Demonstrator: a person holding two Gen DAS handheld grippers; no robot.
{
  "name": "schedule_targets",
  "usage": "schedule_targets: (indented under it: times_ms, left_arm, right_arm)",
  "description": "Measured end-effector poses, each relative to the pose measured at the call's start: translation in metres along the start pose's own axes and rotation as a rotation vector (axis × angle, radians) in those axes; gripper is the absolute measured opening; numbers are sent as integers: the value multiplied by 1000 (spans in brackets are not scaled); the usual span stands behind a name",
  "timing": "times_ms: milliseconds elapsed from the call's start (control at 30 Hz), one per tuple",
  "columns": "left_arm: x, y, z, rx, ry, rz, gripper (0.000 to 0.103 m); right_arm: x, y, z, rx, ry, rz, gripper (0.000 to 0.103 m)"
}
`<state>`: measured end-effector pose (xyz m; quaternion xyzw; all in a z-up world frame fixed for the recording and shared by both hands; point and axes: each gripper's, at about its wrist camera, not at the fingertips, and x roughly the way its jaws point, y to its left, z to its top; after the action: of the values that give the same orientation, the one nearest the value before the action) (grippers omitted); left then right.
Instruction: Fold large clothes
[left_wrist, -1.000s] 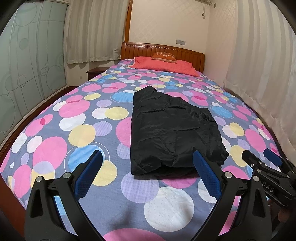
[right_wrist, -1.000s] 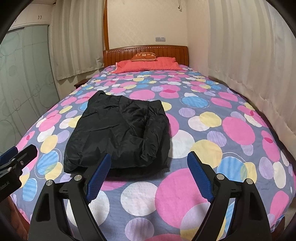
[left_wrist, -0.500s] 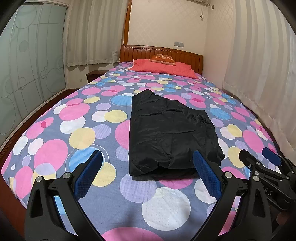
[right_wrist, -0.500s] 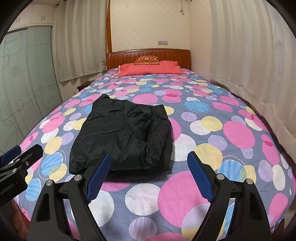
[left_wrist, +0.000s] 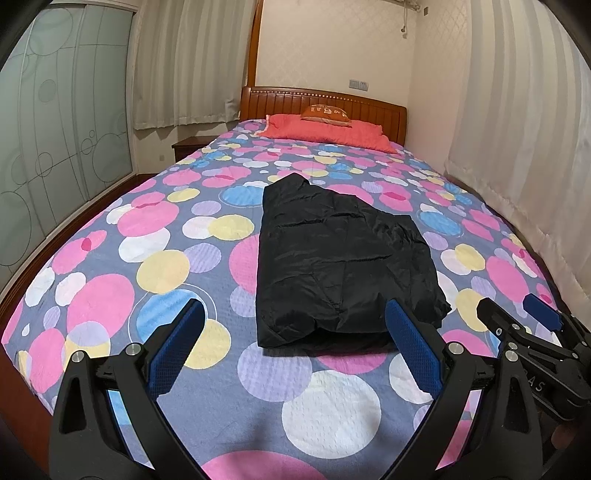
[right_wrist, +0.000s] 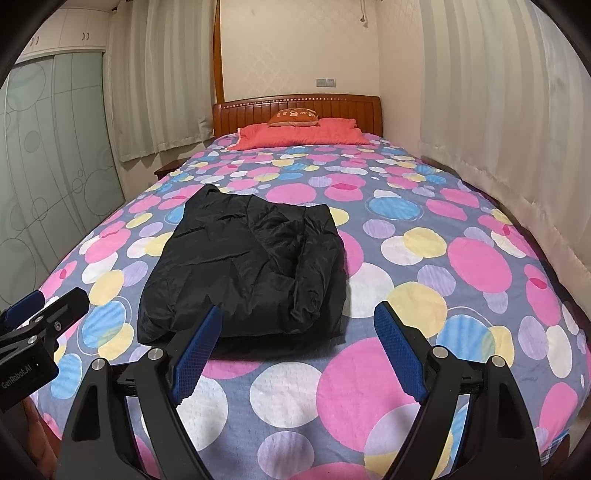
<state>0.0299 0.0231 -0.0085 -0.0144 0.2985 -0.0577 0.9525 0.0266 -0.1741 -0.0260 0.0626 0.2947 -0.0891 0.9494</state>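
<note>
A black padded jacket (left_wrist: 340, 258) lies folded into a long bundle on the bed's spotted cover (left_wrist: 147, 266); it also shows in the right wrist view (right_wrist: 243, 266). My left gripper (left_wrist: 295, 354) is open and empty, held above the bed's near end, short of the jacket's near edge. My right gripper (right_wrist: 299, 350) is open and empty, also near the foot of the bed, just right of the jacket's near edge. Each gripper shows at the edge of the other's view: the right one (left_wrist: 517, 317), the left one (right_wrist: 48, 302).
Red pillows (left_wrist: 325, 129) and a wooden headboard (left_wrist: 321, 99) are at the far end. White curtains (left_wrist: 517, 147) hang along the right side. A glass sliding door (left_wrist: 55, 147) and a nightstand (left_wrist: 188, 146) stand to the left.
Both grippers have drawn back and tilted up a little from the jacket, so more of the room shows. The jacket has not moved. Both stay open.
</note>
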Motion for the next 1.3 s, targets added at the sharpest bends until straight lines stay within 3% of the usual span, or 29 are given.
schedule_targets:
  times_ms: [667, 1000, 1133, 1300]
  left_arm:
    - [4, -2, -4, 23, -10, 42, 98]
    - [9, -9, -2, 52, -20, 11, 101]
    - [12, -9, -7, 45, -36, 66, 101]
    - [22, -6, -5, 39, -28, 11, 101]
  right_arm:
    - [1, 1, -4, 1, 9, 9, 83]
    - [5, 3, -6, 3, 19, 8, 83]
    - [11, 2, -8, 7, 32, 14, 83]
    - [21, -5, -8, 13, 48, 20, 83]
